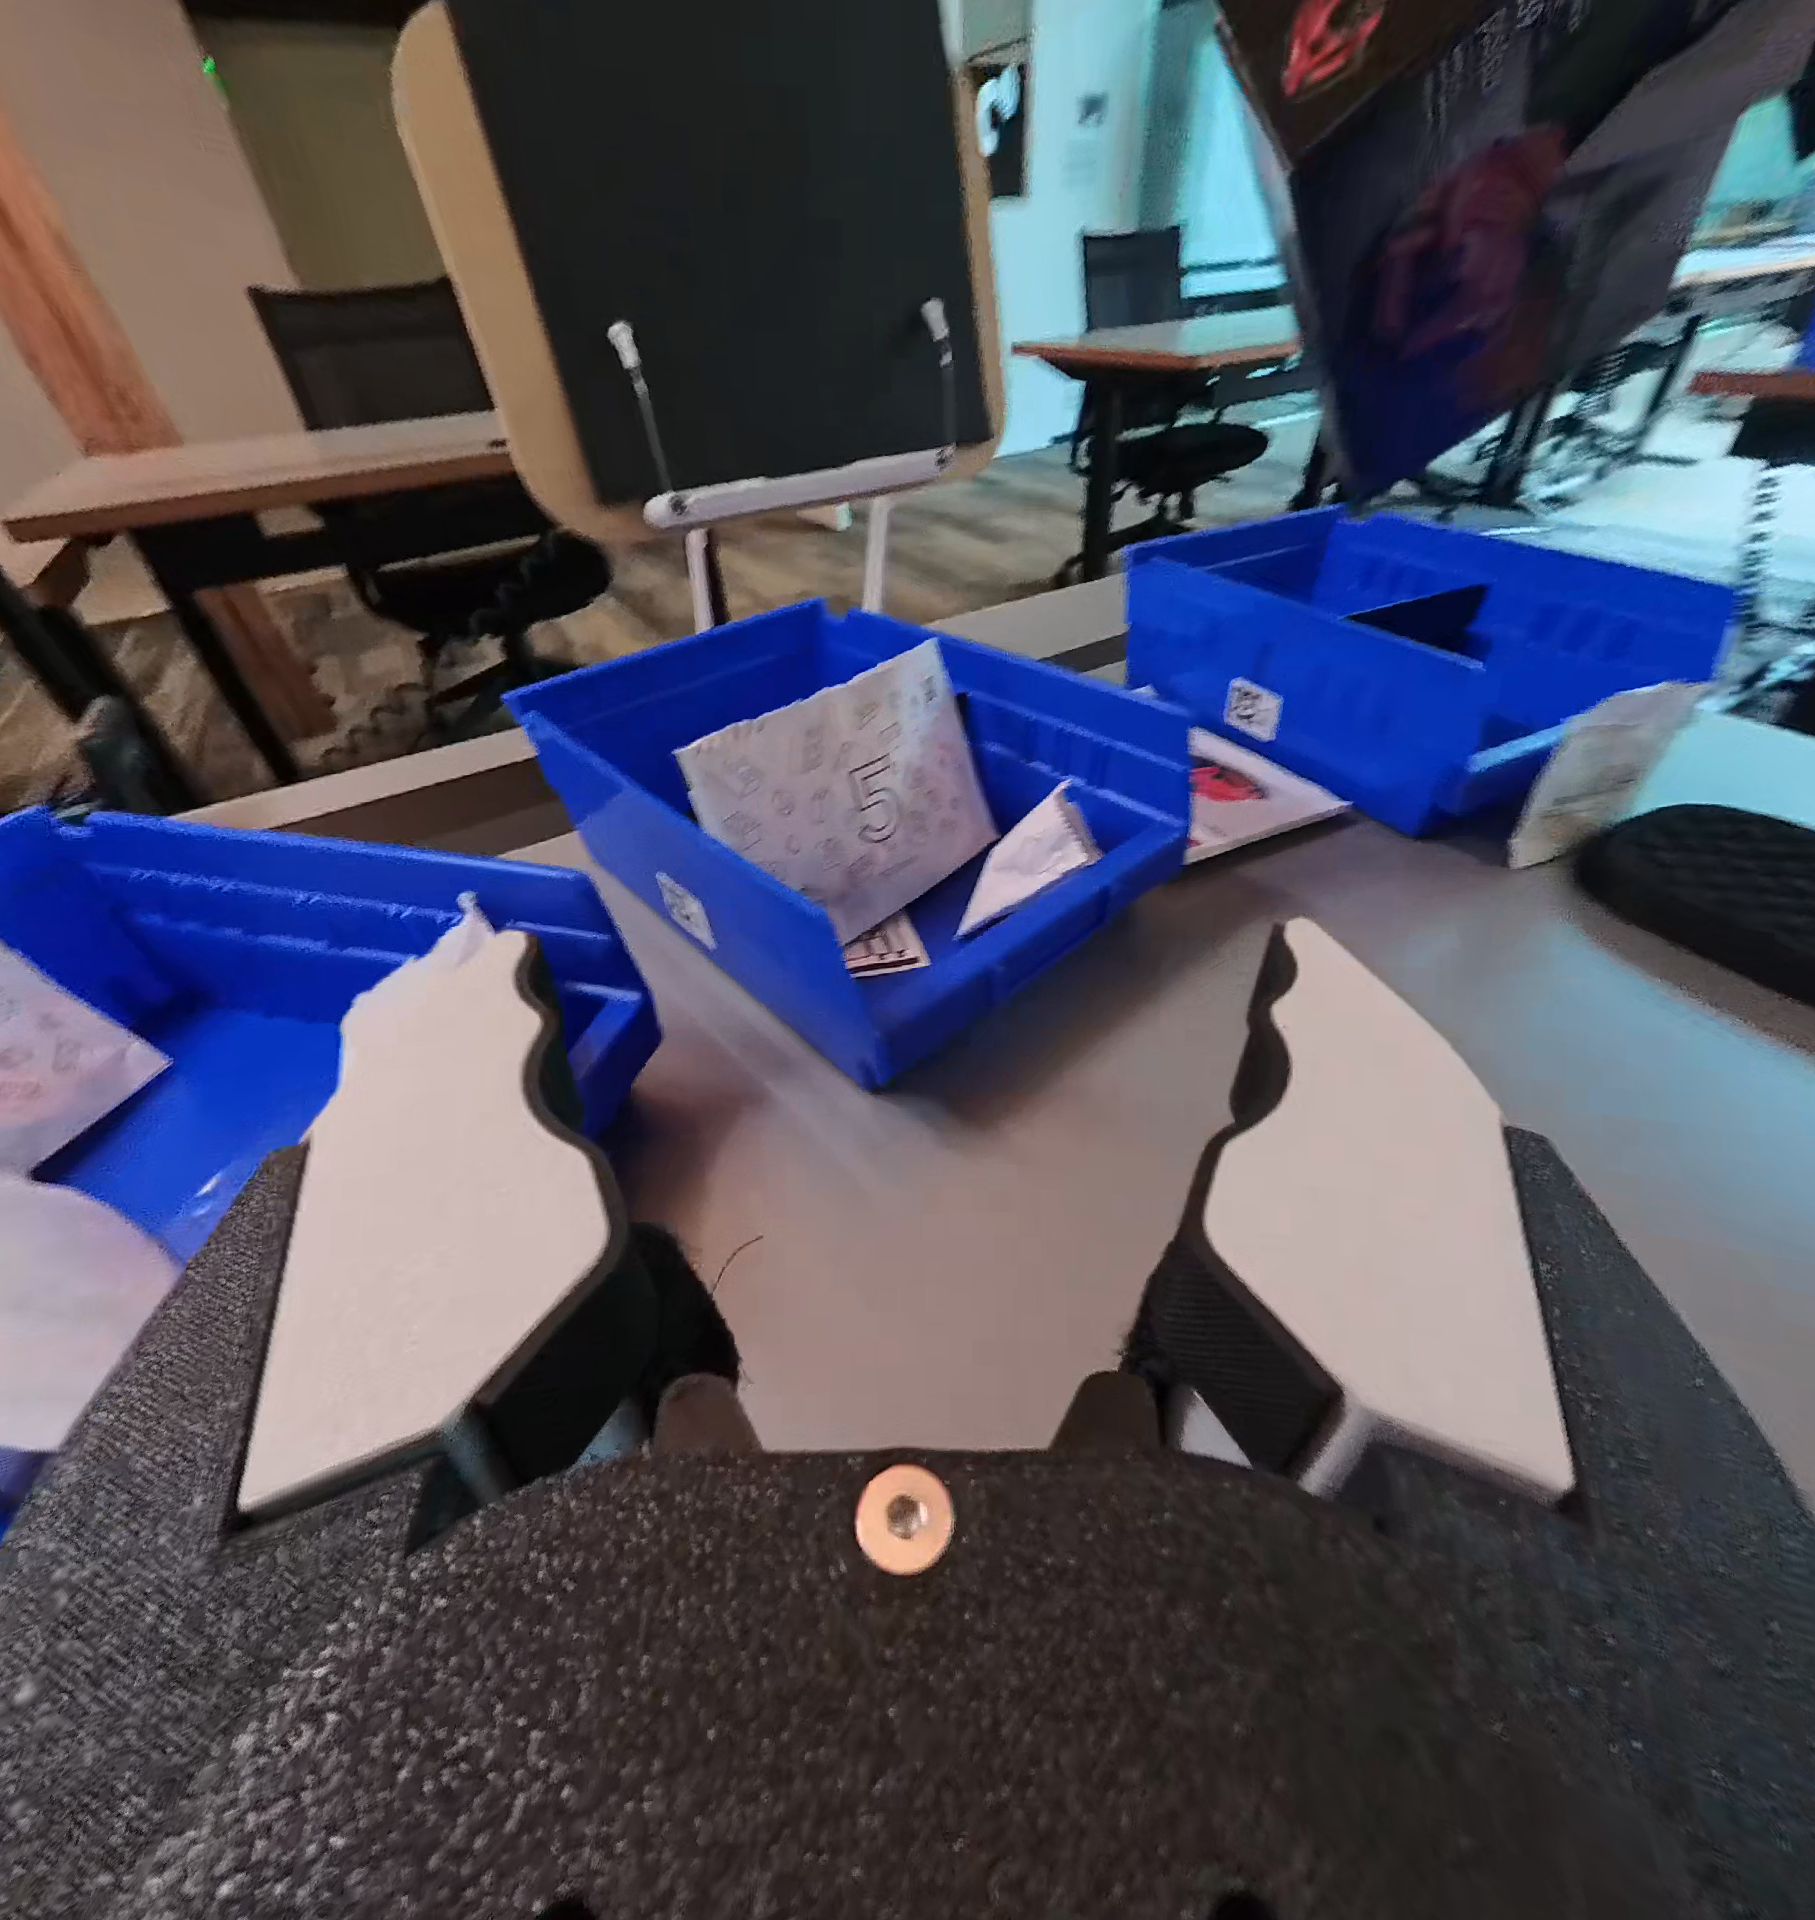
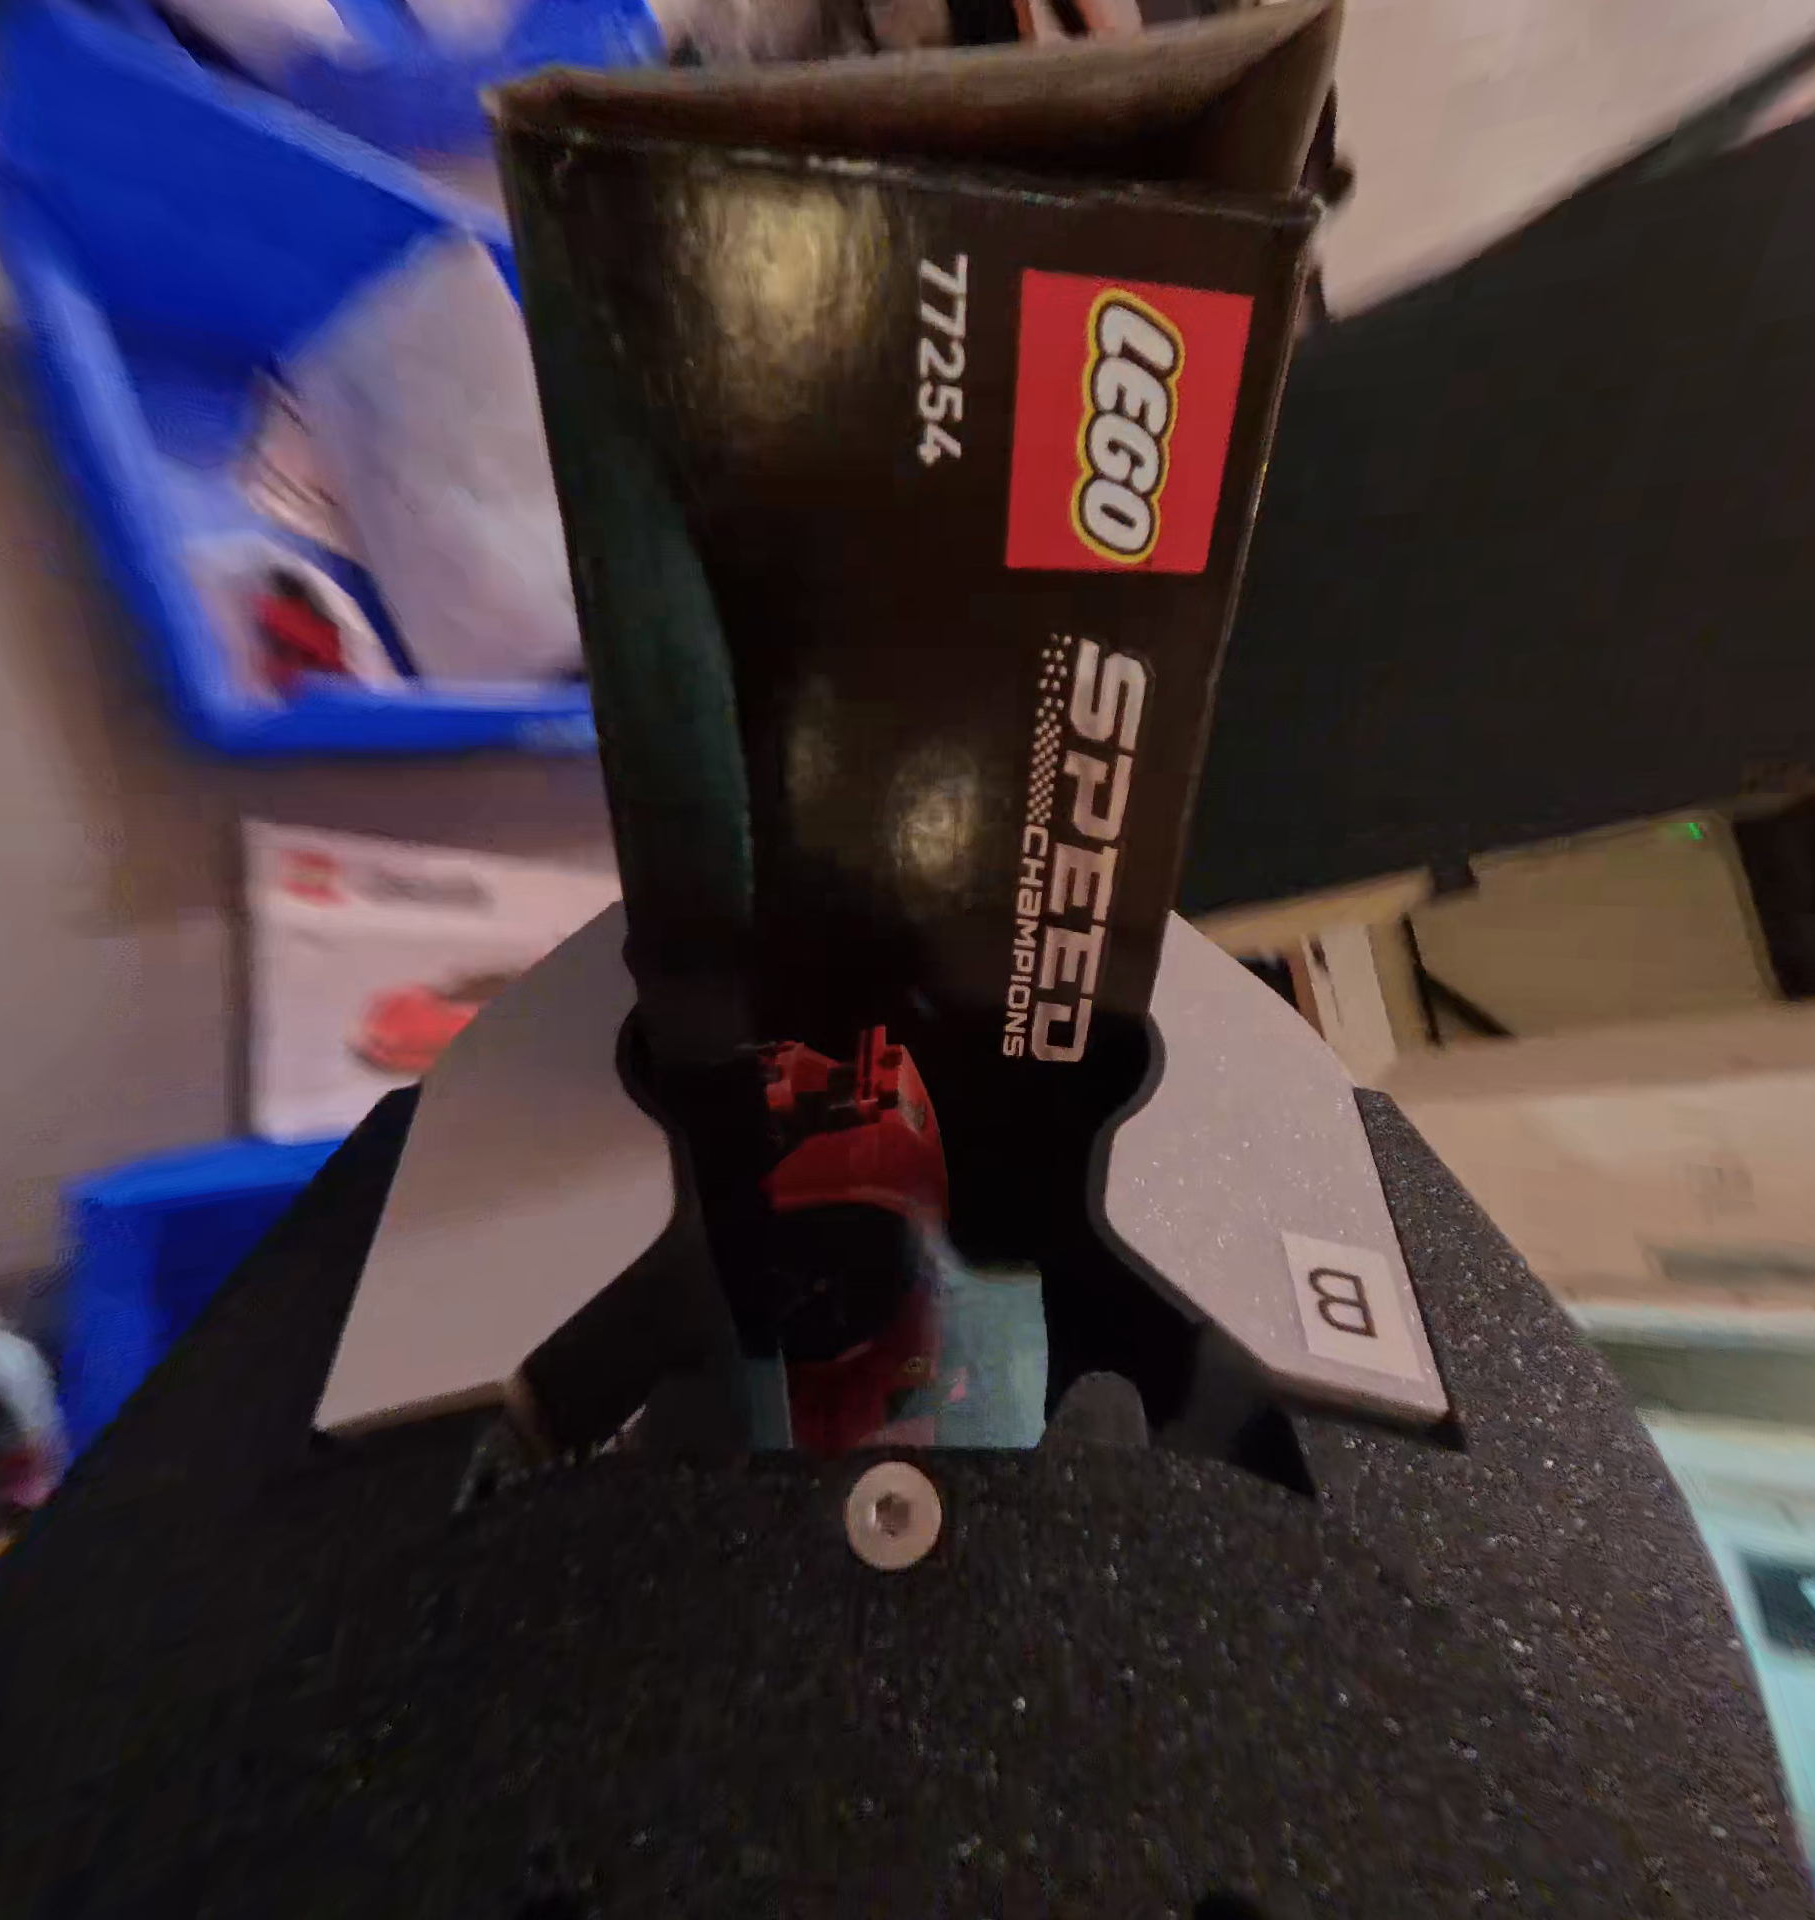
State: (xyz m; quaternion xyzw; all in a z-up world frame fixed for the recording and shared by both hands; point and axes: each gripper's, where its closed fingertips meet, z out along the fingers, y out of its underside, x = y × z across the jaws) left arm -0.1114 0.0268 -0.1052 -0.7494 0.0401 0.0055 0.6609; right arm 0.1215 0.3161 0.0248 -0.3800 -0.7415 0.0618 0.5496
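Left gripper spread wide, empty, poised above bare grey tabletop. Beside its left finger, a blue plastic bin with white printed paper bags. Farther on, a middle blue plastic bin with a large patterned white bag propped inside; beyond, a third blue bin.

Right gripper clamped on a tall black cardboard toy box, raised clear of the table. Left view alone catches that box from afar, upper right; right view alone gives a blurred white booklet below.
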